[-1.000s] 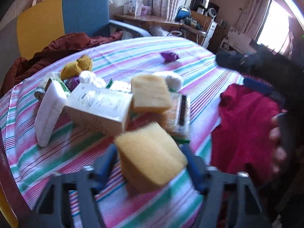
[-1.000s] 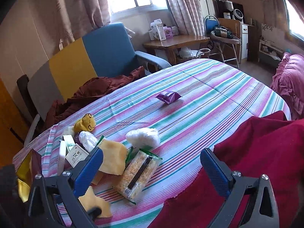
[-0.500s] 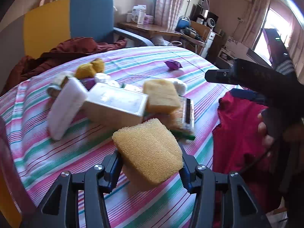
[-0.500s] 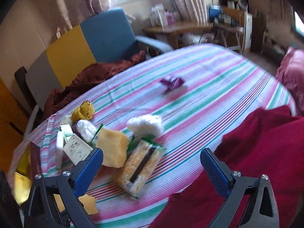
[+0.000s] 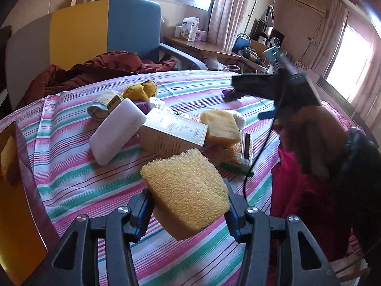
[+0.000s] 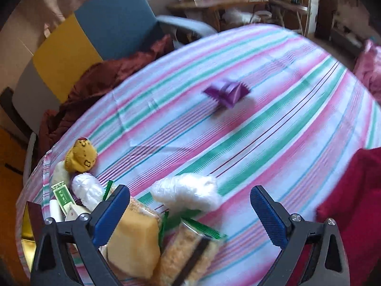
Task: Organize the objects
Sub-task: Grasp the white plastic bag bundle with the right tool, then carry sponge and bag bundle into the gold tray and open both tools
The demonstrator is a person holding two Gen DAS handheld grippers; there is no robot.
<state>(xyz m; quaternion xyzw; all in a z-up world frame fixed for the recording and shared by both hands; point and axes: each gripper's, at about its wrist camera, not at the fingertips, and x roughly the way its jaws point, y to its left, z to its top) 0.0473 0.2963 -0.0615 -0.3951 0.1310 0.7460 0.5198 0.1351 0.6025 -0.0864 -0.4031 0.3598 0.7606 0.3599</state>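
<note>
My left gripper (image 5: 188,211) is shut on a yellow sponge (image 5: 185,190) and holds it above the striped tablecloth (image 5: 78,181). Beyond it lies a pile: a white block (image 5: 116,131), a cream box (image 5: 173,133), a second yellow sponge (image 5: 220,128), a snack pack (image 5: 243,152) and a yellow plush toy (image 5: 140,89). My right gripper (image 6: 190,212) is open and empty above the pile, over the white plastic bundle (image 6: 188,191), the second sponge (image 6: 133,245) and the snack pack (image 6: 188,255). A purple packet (image 6: 226,93) lies alone farther out.
A red cloth (image 6: 352,205) covers the table's right side, also seen in the left wrist view (image 5: 300,190). A blue and yellow chair (image 5: 95,31) with a maroon garment (image 5: 95,69) stands behind the table. A wooden desk (image 5: 202,47) with boxes is at the back.
My right gripper has moved forward and down over the pile, toward the white bundle. My left gripper has lifted slightly, still holding the sponge.
</note>
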